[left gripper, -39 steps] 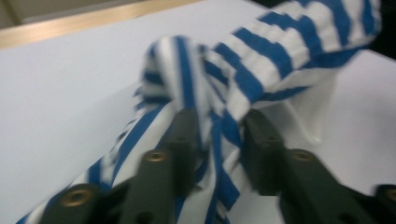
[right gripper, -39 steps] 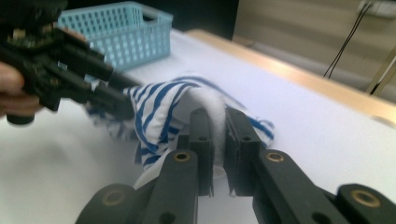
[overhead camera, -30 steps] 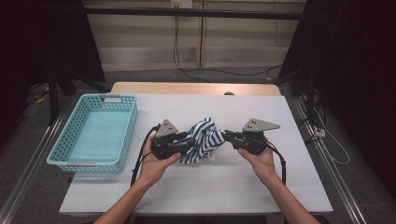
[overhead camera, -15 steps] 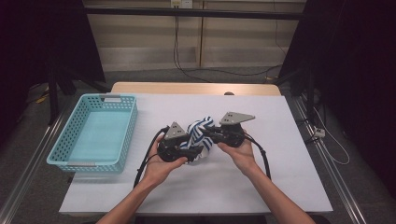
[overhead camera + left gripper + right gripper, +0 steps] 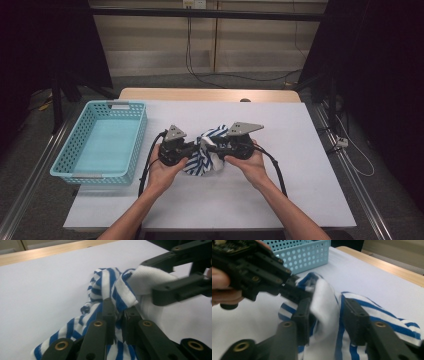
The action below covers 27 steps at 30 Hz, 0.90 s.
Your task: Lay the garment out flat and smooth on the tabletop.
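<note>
Blue-and-white striped cloth (image 5: 204, 152), bunched at frame centre on the white surface (image 5: 300, 170): left gripper (image 5: 119, 315) fingers just closed, pinching a fold; right gripper (image 5: 325, 315) fingers just spreading, cloth loose between them.

bright table, dark surround (close-ups blurred)

Pale blue perforated basket (image 5: 100, 142) resting at left edge of white table (image 5: 300, 165); black cables (image 5: 200, 60) trailing across grey floor beyond.
</note>
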### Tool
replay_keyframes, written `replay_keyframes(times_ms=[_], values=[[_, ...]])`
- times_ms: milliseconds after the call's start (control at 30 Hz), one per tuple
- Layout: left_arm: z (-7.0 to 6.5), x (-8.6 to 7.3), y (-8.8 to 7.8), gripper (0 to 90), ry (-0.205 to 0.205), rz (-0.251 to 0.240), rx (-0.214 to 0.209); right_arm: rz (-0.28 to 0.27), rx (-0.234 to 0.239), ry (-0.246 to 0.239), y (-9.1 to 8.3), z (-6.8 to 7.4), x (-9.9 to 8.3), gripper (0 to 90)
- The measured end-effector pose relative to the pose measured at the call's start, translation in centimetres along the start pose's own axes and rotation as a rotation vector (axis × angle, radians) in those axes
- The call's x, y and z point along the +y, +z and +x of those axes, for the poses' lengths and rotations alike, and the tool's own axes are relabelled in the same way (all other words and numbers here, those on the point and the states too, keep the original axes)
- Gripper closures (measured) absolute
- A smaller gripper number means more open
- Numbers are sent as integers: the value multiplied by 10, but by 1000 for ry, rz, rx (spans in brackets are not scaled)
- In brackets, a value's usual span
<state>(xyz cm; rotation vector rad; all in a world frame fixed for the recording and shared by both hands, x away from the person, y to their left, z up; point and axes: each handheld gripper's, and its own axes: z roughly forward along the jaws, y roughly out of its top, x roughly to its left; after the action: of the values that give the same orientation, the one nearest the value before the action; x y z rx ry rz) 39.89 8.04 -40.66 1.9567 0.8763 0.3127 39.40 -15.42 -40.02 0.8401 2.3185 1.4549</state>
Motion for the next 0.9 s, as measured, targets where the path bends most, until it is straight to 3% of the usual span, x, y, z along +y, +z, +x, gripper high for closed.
replay_keyframes(times_ms=[100, 133, 200, 267, 300, 333, 367, 467, 533, 633, 700, 733, 833, 900], values=[[9, -3, 0, 837, -12, 34, 19, 28, -12, -7, -3, 0, -6, 453], [9, -4, 2, 837, -51, 12, 26, 35, -17, -6, -6, 1, -9, 435], [16, -5, 1, 836, -21, 50, 21, 54, -25, -43, -10, 2, -15, 371], [17, -7, 4, 835, -56, 36, 33, 101, -7, -86, -14, 8, -24, 321], [20, -7, 4, 833, -37, 60, 39, 108, 3, -82, -14, 9, -28, 307], [21, -9, 6, 830, -44, 54, 43, 122, 6, -81, -14, 11, -34, 290], [23, -9, 6, 826, -32, 72, 54, 146, -1, -103, -12, 13, -38, 289], [26, -13, 9, 826, -46, 85, 73, 179, 5, -96, -5, 12, -46, 336], [25, -17, 13, 827, -91, 73, 80, 192, 4, -111, -1, 12, -48, 369], [30, -21, 15, 826, -97, 88, 86, 211, 1, -122, 3, 14, -51, 435], [33, -23, 16, 826, -110, 107, 83, 234, -6, -151, 5, 15, -52, 468], [34, -24, 16, 825, -124, 108, 72, 239, -4, -142, 6, 16, -53, 483], [35, -24, 17, 821, -112, 107, 77, 266, -24, -180, 11, 16, -56, 507], [34, -24, 17, 821, -108, 108, 73, 256, -38, -169, 13, 17, -57, 545]])
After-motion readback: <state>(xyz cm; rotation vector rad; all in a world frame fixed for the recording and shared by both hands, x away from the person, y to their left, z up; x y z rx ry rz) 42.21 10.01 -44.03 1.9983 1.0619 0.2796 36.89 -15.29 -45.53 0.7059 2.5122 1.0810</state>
